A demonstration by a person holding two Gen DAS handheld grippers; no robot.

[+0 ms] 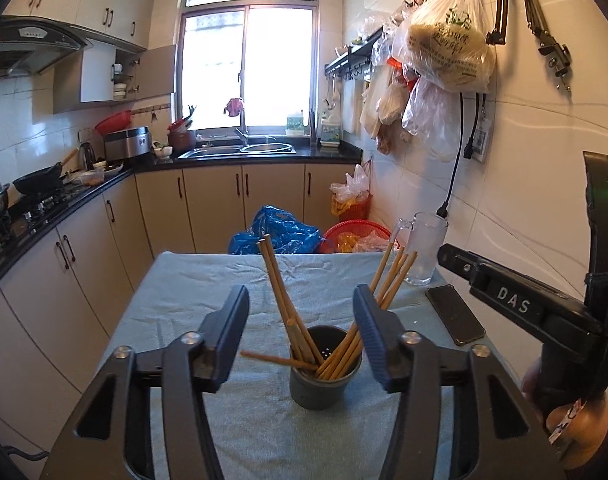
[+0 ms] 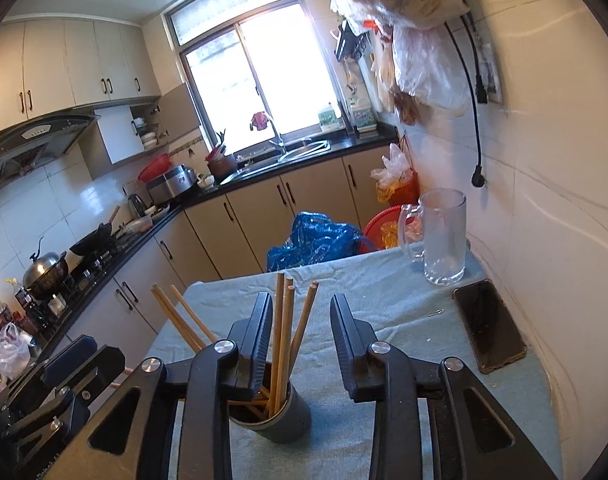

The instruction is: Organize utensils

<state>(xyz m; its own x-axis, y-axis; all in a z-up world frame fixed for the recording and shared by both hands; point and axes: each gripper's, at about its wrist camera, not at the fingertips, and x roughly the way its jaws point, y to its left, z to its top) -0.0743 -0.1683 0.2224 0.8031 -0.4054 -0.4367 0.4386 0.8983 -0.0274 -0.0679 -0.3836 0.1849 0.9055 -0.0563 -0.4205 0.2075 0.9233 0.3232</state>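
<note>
The chopsticks (image 1: 336, 312) stand bunched in the dark grey cup (image 1: 324, 372), and that cup sits on the blue-green cloth (image 1: 192, 292) near the front middle of the table. They fan out: one group leans up and to the left, another leans up and to the right, so their long axes run steeply upward, tips splayed apart. One stick is the odd one: it lies almost flat across the cup's rim, its free end poking out to the left in the left wrist view.

Now the tools. The left gripper (image 1: 302, 332) hovers right in front of the cup, jaws standing fairly wide with nothing pressed between them; the cup and its sticks show through the gap, just beyond the fingertips. The right gripper (image 2: 302, 336) sits beside it, jaws parted more narrowly, also empty; from its camera the cup (image 2: 276, 412) lies low and to the left of the gap, half behind the left finger, with a few sticks rising between the two pads without touching either, as far as I can tell.

So the stray flat stick points toward the left hand's side, and the left gripper looks the nearer one to it. To tidy it, I judge a pinch across its shaft and a tilt upright into the cup is what's called for.

Further out: a glass mug (image 2: 444, 236) and a phone (image 2: 490, 326) lie by the right wall, well clear of the cup.
</note>
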